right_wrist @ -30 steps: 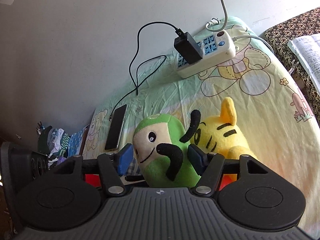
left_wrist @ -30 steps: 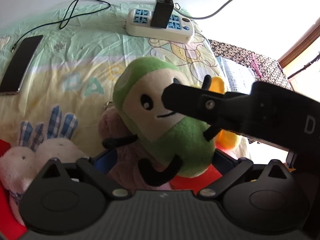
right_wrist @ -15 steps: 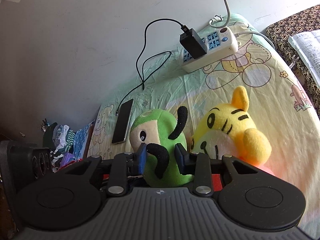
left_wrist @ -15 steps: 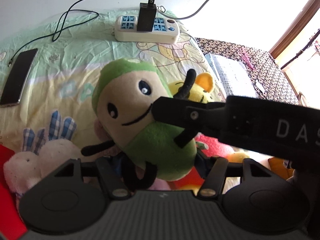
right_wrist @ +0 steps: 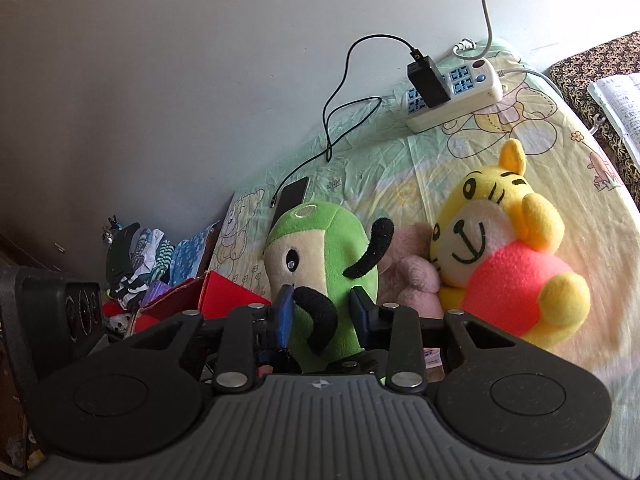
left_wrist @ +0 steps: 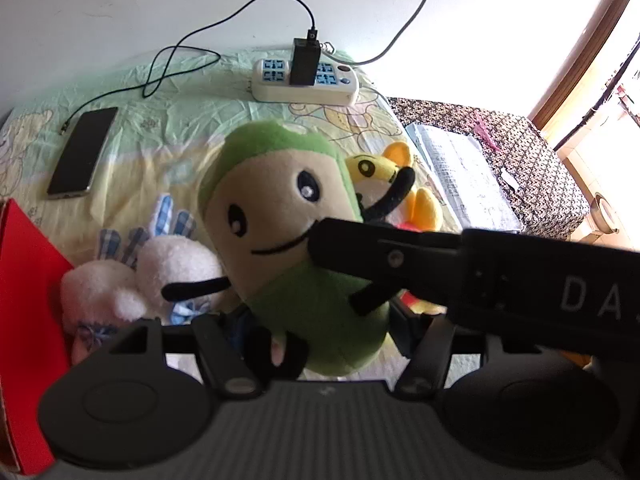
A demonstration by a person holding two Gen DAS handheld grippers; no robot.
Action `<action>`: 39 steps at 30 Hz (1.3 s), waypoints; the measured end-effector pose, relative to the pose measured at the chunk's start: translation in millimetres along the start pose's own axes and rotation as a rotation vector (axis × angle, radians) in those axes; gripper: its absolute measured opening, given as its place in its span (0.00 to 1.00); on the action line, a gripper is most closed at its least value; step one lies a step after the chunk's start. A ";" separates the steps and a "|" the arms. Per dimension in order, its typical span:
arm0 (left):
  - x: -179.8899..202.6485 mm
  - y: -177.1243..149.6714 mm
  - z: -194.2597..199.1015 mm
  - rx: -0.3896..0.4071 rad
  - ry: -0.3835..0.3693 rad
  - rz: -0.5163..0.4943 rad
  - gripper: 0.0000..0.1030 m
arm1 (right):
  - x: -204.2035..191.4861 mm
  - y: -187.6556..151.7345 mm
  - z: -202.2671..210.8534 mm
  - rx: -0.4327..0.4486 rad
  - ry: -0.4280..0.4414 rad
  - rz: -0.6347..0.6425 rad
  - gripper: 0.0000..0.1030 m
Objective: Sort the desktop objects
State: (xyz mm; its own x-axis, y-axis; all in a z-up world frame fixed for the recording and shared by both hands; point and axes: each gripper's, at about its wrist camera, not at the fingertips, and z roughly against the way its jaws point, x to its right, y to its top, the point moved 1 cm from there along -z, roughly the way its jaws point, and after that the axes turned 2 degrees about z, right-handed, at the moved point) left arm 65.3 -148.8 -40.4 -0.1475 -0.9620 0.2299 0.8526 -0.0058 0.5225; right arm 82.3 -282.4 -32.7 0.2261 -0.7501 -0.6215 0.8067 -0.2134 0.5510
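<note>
A green plush toy [left_wrist: 288, 216] with a cream face hangs in the air above the other toys. My right gripper [right_wrist: 322, 312] is shut on the green plush toy [right_wrist: 320, 248] at its middle, one black leg between the blue pads. In the left wrist view one of its fingers [left_wrist: 360, 248] crosses the toy from the right. My left gripper [left_wrist: 318, 328] holds the toy's lower end, its fingers snug against both sides. A yellow tiger plush [right_wrist: 500, 248] and a pink plush [right_wrist: 412, 280] lie on the cartoon-print cloth behind.
A white rabbit plush [left_wrist: 160, 268] lies at the left beside a red box [left_wrist: 28, 300]. A phone [left_wrist: 82, 152], a power strip [left_wrist: 304, 84] with a black charger and cables sit near the wall. Printed papers [left_wrist: 460, 176] lie to the right.
The right gripper went from open around the green plush to shut on it. The left gripper narrowed onto its lower end. Both rose with the toy, away from the tiger.
</note>
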 end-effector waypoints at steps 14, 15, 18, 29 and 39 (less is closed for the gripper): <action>-85.2 -28.8 91.9 0.150 0.084 0.071 0.62 | -100.3 -27.4 -23.5 0.010 0.136 0.113 0.34; -93.7 -29.5 97.0 0.155 0.087 0.070 0.62 | -109.7 -29.5 -27.0 0.015 0.145 0.117 0.34; -125.4 -32.4 112.1 0.154 0.094 0.074 0.62 | -138.9 -35.7 -44.1 0.016 0.163 0.123 0.35; -255.1 -55.0 145.8 0.133 0.203 0.082 0.62 | -224.5 -77.3 -133.8 -0.049 0.213 0.120 0.36; -338.0 -78.7 135.3 0.006 0.320 0.082 0.62 | -253.8 -117.7 -207.9 -0.173 0.246 0.024 0.36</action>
State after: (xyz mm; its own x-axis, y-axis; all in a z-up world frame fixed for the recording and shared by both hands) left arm -19.8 213.8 -48.2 0.0875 -0.9962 0.0021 0.8522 0.0759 0.5177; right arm 43.5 63.2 -55.6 0.3549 -0.5747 -0.7374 0.8757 -0.0718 0.4775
